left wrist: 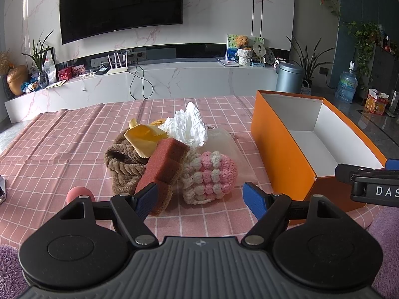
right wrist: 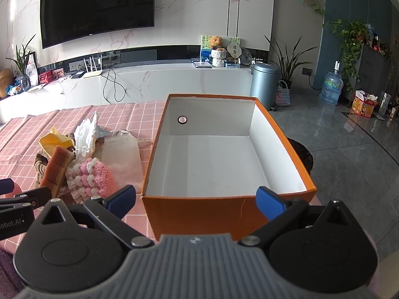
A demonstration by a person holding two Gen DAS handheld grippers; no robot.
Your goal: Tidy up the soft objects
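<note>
Soft things sit heaped on the pink checked tablecloth (left wrist: 62,134) left of the empty orange box (right wrist: 224,206) — a rust sponge (left wrist: 162,167), a pink-and-cream crochet piece (left wrist: 209,177), crumpled tissue (left wrist: 187,124). They look light and squashy; I'd pinch the sponge's near edge. My left gripper (left wrist: 200,200) hovers low before the pile, wide open and empty; my right gripper (right wrist: 197,200), equally spread, faces the box.

The premises were a home living room: wall-mounted television (left wrist: 121,3), marble media console (left wrist: 154,84), houseplants (right wrist: 286,59), water jug (right wrist: 331,88).
</note>
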